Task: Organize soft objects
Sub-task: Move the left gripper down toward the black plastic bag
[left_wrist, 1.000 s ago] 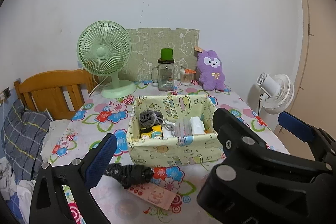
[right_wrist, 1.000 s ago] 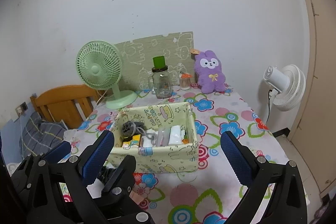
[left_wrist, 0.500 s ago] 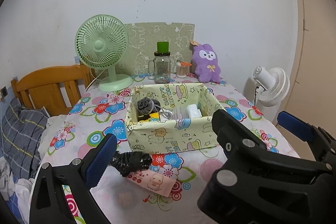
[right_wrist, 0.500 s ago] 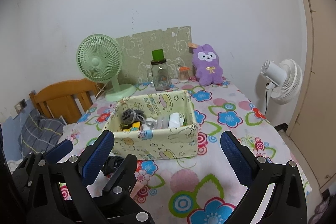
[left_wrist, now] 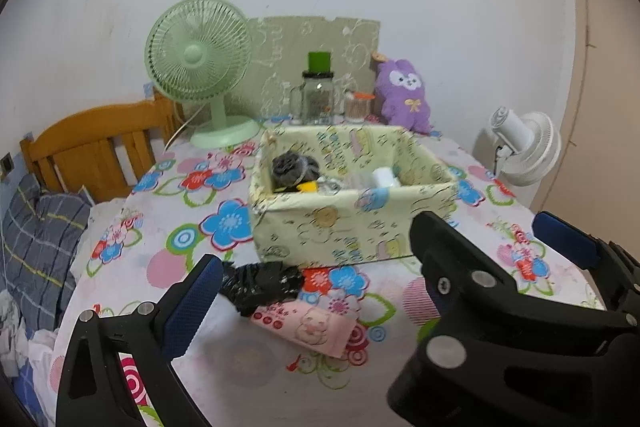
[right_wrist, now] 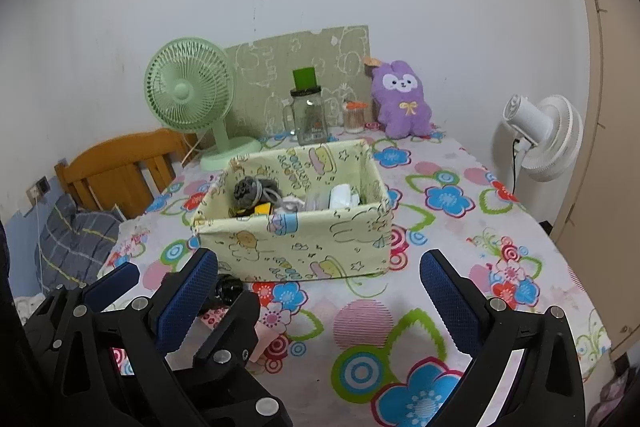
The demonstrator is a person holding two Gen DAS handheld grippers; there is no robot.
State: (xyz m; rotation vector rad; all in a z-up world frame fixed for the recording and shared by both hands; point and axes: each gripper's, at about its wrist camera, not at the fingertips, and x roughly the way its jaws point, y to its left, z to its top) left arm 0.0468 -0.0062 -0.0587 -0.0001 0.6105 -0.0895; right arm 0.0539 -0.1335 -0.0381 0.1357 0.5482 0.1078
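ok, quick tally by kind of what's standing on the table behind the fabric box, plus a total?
Fans: 1, the green desk fan
Glass jars: 1, the jar with a green cap
Small containers: 1, the orange-lidded cup
Plush toys: 1, the purple plush
Total: 4

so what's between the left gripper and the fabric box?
In the left wrist view, a crumpled black bag and a pink packet lie on the tablecloth between the open left gripper and the fabric box.
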